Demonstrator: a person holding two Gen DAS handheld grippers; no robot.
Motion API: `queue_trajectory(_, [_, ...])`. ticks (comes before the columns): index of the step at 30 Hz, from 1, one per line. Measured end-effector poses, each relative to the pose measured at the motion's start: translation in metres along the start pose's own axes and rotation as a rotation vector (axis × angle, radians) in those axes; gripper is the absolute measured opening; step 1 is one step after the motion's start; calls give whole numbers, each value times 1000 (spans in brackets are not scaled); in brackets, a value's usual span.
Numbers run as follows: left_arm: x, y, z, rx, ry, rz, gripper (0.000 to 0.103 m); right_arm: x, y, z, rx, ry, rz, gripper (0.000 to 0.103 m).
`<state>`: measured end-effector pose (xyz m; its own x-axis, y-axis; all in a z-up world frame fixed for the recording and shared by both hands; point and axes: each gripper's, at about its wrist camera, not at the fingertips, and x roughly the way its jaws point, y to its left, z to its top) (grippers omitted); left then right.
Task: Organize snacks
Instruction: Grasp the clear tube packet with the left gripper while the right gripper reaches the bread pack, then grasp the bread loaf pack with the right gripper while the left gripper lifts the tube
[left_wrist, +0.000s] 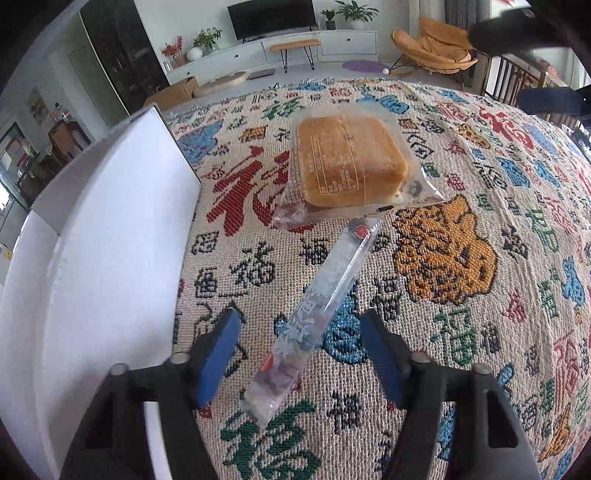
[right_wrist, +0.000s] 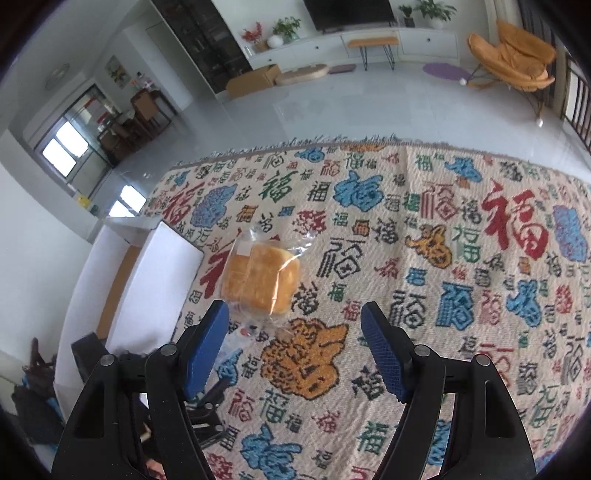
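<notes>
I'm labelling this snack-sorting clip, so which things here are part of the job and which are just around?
Part of the job:
- bagged bread
- long clear snack packet, between the open left tool fingers, not gripped
- white box
- right tool, open

Just around:
- patterned cloth
- orange chair
- television

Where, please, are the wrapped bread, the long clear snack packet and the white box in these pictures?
wrapped bread (left_wrist: 347, 158), left wrist view, top of the loaf.
long clear snack packet (left_wrist: 314, 314), left wrist view, middle of the wrapper.
white box (left_wrist: 110, 229), left wrist view, its side wall.
</notes>
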<state>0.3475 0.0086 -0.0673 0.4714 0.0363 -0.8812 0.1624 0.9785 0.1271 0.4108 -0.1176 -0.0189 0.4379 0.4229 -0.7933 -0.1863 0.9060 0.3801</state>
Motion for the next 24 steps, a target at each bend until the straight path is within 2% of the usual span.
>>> queue_trajectory(1, [2, 3, -1, -25, -1, -38, 32, 13, 1, 5, 31, 23, 2, 77])
queue_trajectory(4, [-4, 6, -9, -66, -21, -48, 20, 56, 16, 20, 90, 94, 7, 77])
queue_trajectory(6, [-12, 7, -22, -97, -32, -28, 18, 89, 31, 27, 85, 159, -18, 77])
queue_trajectory(8, [-20, 13, -39, -163, -36, -63, 17, 116, 50, 31, 52, 184, -80, 78])
queue_trajectory(9, [-24, 17, -48, -195, -37, -73, 17, 130, 56, 30, 29, 199, -118, 87])
queue_trajectory(10, [-29, 21, -57, -230, -39, -89, 17, 143, 62, 29, 3, 216, -160, 88])
queue_trajectory(12, [-41, 29, -76, -290, -47, -131, 17, 152, 61, 26, -14, 211, -147, 85])
queue_trajectory(16, [-83, 40, -105, -358, -116, -199, 17, 129, 47, 19, -23, 193, -109, 72])
queue_trajectory(21, [-154, 56, -124, -431, -250, -277, 17, 56, 31, 9, -32, 122, 13, 71])
queue_trajectory(24, [-198, 80, -132, -484, -330, -288, 17, 4, 48, 5, -68, 74, 103, 71])
